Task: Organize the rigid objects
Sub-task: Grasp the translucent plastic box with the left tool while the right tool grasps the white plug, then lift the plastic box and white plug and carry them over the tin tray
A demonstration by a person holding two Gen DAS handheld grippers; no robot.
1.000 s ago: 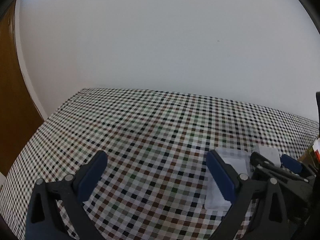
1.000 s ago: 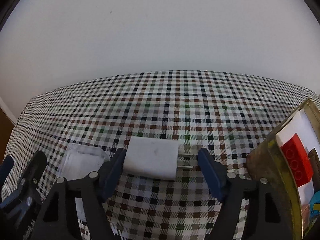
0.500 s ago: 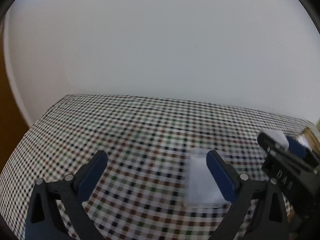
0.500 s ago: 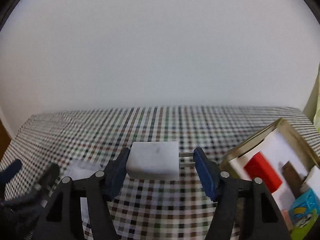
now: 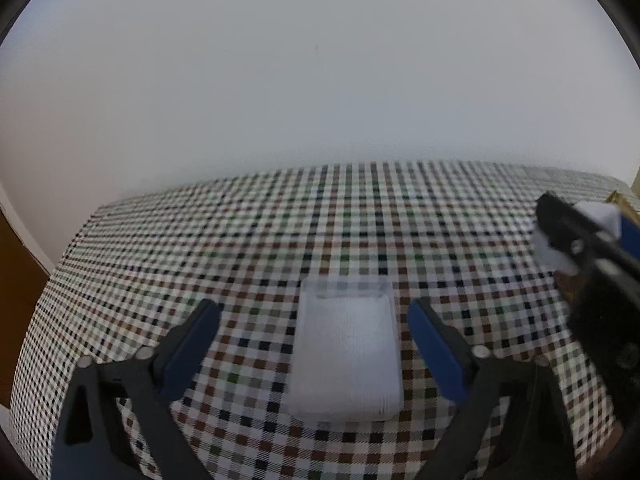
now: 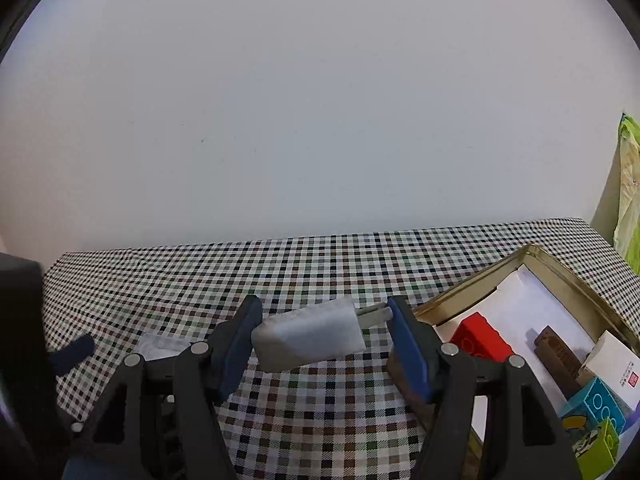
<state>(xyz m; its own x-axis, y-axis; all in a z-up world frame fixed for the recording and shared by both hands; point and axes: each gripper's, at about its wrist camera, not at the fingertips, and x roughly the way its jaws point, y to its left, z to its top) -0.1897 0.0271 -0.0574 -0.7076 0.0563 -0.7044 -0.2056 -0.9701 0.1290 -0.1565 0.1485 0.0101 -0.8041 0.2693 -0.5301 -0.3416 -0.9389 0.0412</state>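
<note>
Right wrist view: right gripper (image 6: 324, 332) clenched on white charger (image 6: 310, 334), lifted clear of checked cloth (image 6: 320, 264). Left pad (image 6: 240, 340) against the charger's blunt end, right pad (image 6: 404, 344) bearing on the metal prongs (image 6: 374, 314), not on the body. Charger tilted, prong end higher. Open gold tin (image 6: 560, 276) just right of the gripper, already holding red brick (image 6: 482, 338), brown block (image 6: 560, 354), cyan block (image 6: 596, 402) and green block (image 6: 600, 446) at near right. Risks as judged: grip through the thin prongs looks narrow and smooth, so charger may pivot or slip out during the carry; tin's near wall close to the right finger, so a low swing could clip the rim and shove the tin; free floor inside mostly far-left on the white liner, so a careless drop could land on the red brick. Left wrist view: left gripper (image 5: 314, 340) released, jaws closing, clear plastic case (image 5: 346, 354) lying flat on the cloth between the pads, neither pad touching yet. Risk here: low, slick, see-through case could squirt forward or be pressed into the cloth instead of gripped. Right gripper's black body at far right edge, near enough for the two tools to knock if both move inward.
</note>
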